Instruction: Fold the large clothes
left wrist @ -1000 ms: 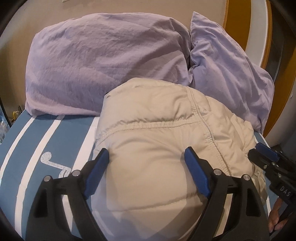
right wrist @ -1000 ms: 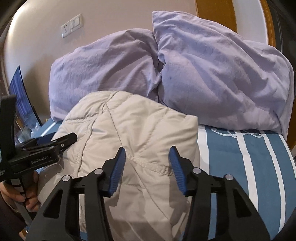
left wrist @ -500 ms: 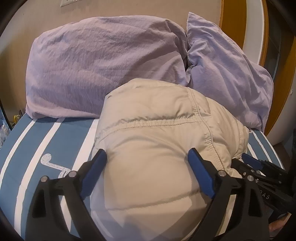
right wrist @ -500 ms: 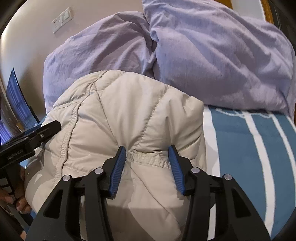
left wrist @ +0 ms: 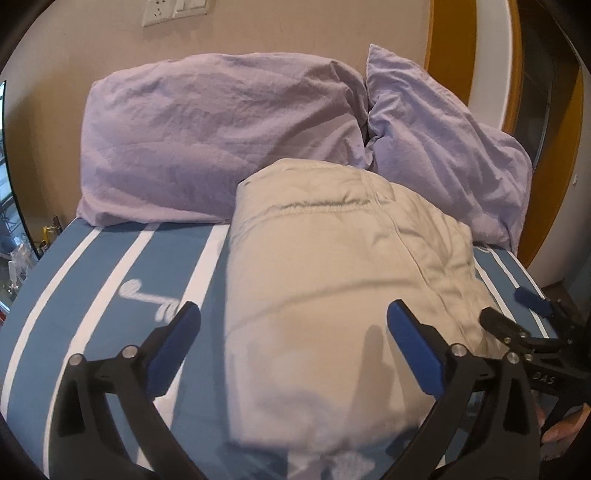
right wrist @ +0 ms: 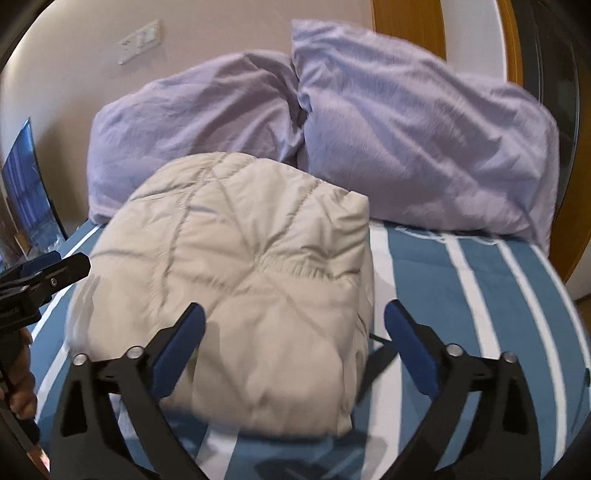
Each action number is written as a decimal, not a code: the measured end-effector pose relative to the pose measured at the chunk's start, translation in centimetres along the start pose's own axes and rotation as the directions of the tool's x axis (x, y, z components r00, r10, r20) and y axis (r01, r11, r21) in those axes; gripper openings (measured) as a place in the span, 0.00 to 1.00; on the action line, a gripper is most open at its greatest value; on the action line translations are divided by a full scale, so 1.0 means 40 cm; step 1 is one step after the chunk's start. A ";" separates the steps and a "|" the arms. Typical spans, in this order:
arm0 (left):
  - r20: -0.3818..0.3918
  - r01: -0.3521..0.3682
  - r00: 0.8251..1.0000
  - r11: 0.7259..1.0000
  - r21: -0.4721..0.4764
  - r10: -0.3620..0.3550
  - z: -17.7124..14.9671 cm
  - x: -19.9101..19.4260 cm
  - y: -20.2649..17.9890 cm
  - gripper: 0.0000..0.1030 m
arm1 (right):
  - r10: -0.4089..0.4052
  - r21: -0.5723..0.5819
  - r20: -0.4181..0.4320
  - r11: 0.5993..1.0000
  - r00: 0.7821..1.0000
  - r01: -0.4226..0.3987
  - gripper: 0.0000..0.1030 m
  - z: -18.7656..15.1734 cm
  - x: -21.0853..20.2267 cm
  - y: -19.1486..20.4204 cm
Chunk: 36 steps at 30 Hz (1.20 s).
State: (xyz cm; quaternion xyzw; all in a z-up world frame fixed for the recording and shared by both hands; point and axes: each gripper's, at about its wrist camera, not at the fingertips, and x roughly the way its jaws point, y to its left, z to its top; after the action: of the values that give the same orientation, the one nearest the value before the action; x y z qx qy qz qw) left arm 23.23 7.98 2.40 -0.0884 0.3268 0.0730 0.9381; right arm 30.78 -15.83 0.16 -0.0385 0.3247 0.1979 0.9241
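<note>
I see the beige padded jacket [left wrist: 332,280] lying folded into a compact bundle on the striped bed [left wrist: 110,280], just before the pillows [left wrist: 221,140]. My left claw [left wrist: 291,347] and right claw [right wrist: 293,343] are both opening wide, gripping nothing. I judge the folding essentially done.

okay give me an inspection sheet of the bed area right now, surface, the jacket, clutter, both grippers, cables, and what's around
Surface: blue bedsheet with white stripes, bare on both sides of the garment.
Job's things: beige padded jacket lies folded into a compact bundle in the middle of the bed, far edge close to the pillows.
Clutter: two lilac pillows at the headboard end; small items beside the bed at the far left, too blurred to name.
Grippers: left gripper and right gripper jaws opening wide; neither pinches fabric.
Cables: nothing seen.
Surroundings: beige wall with a socket plate, wooden door frame at right.
</note>
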 end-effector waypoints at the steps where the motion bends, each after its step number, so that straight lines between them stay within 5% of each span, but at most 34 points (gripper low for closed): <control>1: -0.004 0.000 1.000 1.000 -0.001 0.000 -0.010 -0.018 0.003 0.98 | -0.017 -0.011 -0.001 1.000 1.000 0.017 0.99 -0.010 -0.023 0.007; 4: -0.012 0.006 1.000 1.000 -0.008 -0.006 -0.038 -0.065 0.009 0.98 | -0.082 -0.038 -0.033 0.996 0.996 0.081 0.99 -0.042 -0.072 0.027; 13: -0.037 0.026 0.999 0.999 -0.027 -0.027 -0.138 -0.172 0.001 0.98 | 0.034 0.015 -0.092 0.999 0.995 -0.032 0.99 -0.122 -0.171 0.049; 36: -0.070 0.062 0.996 0.998 -0.013 -0.063 -0.211 -0.206 -0.031 0.98 | 0.086 0.061 -0.138 0.995 0.987 -0.078 0.99 -0.160 -0.219 0.056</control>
State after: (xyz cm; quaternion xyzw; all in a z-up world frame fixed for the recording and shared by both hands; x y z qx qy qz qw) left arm 12.03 4.33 1.20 -0.1063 0.3563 0.0425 0.9273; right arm 19.93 -18.02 0.67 -0.0134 0.3954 0.2235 0.8908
